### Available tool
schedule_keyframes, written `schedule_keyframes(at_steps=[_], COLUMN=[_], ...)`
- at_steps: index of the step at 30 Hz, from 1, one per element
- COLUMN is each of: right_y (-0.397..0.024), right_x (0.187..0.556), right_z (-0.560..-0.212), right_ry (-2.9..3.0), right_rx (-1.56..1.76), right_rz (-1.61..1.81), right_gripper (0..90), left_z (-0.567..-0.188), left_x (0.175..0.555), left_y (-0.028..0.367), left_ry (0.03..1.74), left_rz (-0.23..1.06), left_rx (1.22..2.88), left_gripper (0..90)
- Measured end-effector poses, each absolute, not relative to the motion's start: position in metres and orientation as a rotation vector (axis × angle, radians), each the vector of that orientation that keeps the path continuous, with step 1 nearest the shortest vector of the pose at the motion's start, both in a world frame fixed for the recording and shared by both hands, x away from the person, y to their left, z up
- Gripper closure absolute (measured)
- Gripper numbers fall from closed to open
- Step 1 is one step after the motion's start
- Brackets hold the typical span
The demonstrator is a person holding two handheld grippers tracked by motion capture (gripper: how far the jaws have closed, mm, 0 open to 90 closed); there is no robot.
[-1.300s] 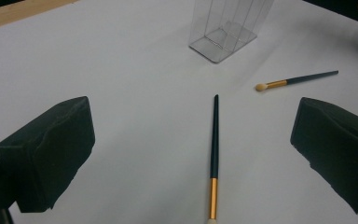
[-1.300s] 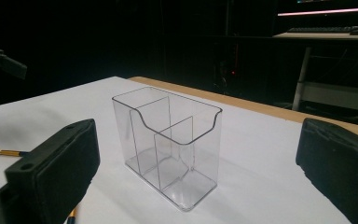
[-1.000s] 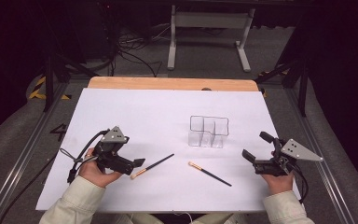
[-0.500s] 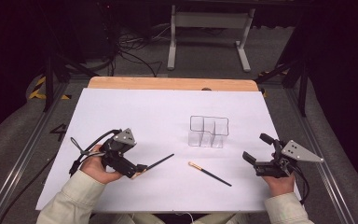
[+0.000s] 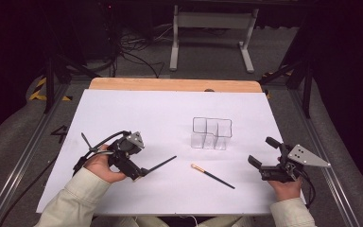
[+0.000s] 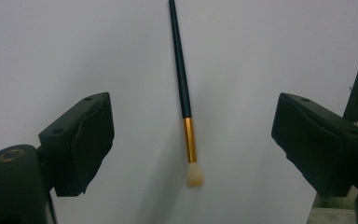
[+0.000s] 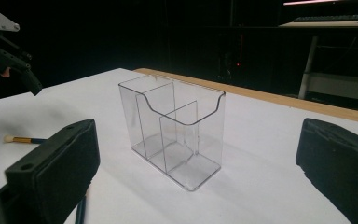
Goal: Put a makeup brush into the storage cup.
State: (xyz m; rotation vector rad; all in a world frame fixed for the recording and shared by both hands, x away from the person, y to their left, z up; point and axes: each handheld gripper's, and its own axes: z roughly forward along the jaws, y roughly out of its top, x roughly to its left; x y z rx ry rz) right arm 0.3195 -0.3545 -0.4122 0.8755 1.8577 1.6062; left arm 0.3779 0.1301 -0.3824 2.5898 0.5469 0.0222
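My left gripper [image 5: 137,170] hangs open, tipped down over the bristle end of a black-handled brush [image 5: 163,163] at the front left. In the left gripper view that brush [image 6: 182,88], with a gold ferrule and pale bristles, lies on the sheet between the spread jaws of the left gripper [image 6: 193,121], untouched. A second brush [image 5: 212,175] lies at the front centre. My right gripper [image 5: 263,151] rests open at the front right, holding nothing. In the right gripper view my right gripper [image 7: 196,154] faces a clear three-compartment organizer [image 7: 177,135], which stands empty and upright.
The clear organizer [image 5: 211,134] stands right of centre on the white sheet [image 5: 137,113]. A wooden table edge [image 5: 170,84] runs along the back. The second brush [image 7: 16,139] and the left gripper [image 7: 4,51] show at the left of the right gripper view.
My left gripper has shifted right and tipped down over the first brush's bristle end. The right gripper, both brushes and the organizer have stayed put.
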Motion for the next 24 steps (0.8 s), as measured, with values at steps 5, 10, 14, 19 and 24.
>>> schedule_keyframes(at_steps=[5,10,14,19,24], right_y=[-0.355,-0.355,-0.354,-0.355,-0.354], right_x=[0.319,0.32,0.32,0.32,0.321], right_z=[-0.413,-0.413,-0.413,-0.414,-0.414], right_ry=[1.856,1.857,1.859,1.855,1.853], right_rx=[0.875,0.873,0.874,0.877,0.879], right_rz=[1.605,1.603,1.602,1.602,1.606], right_gripper=[0.0,0.0,0.0,0.0,0.0], left_z=[-0.385,-0.389,-0.392,-0.399,-0.405], left_x=[0.378,0.38,0.382,0.384,0.386], left_y=[0.125,0.122,0.12,0.117,0.113], left_ry=[0.549,0.562,0.557,0.574,0.583], left_rz=[0.013,-0.001,-0.026,-0.065,-0.083], left_rx=[2.635,2.671,2.692,2.725,2.752], left_gripper=[16.3,18.4,21.3,25.9,33.1])
